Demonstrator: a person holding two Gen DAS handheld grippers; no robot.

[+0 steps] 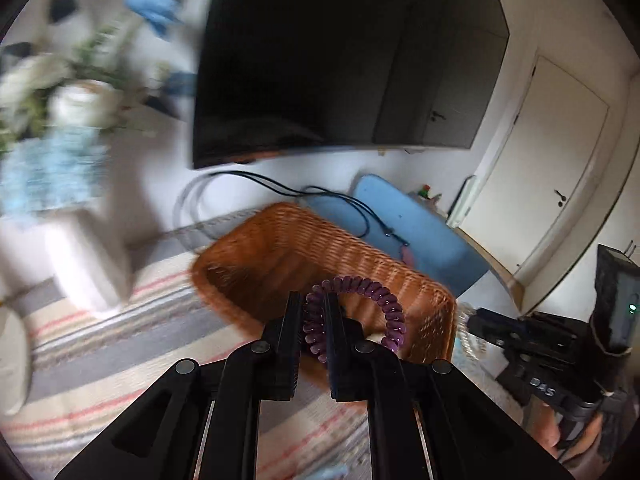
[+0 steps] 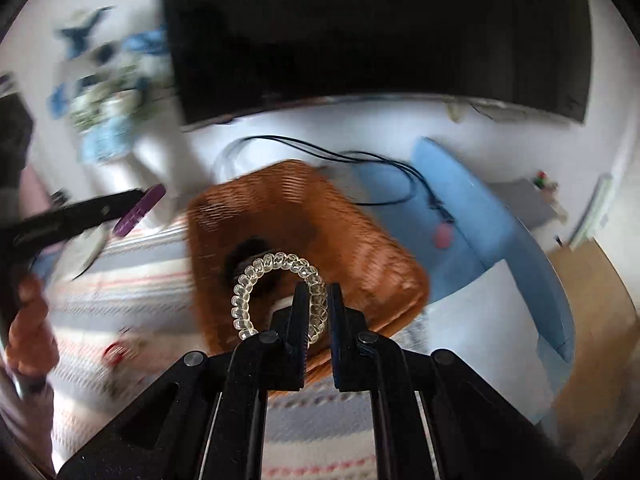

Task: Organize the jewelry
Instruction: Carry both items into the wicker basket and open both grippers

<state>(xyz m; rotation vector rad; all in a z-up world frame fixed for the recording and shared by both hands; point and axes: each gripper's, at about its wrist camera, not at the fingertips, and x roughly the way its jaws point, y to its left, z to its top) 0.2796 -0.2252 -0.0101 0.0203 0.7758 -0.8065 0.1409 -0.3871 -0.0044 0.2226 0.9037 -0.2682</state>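
1. The purple spiral bracelet [image 1: 362, 312] sat pinched in the nearly closed jaws of the left gripper [image 1: 313, 320], above the wicker basket [image 1: 280, 248].
2. The clear spiral bracelet [image 2: 276, 292] sat likewise in the right gripper [image 2: 318, 312], over the same basket.
3. Both springy coils hung off-centre; released too early, either could likely bounce onto the striped cloth [image 1: 120, 340].

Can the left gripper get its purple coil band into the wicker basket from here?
Probably yes. The left gripper is shut on the purple coil band just above the wicker basket, whose open top faces it with nothing between.
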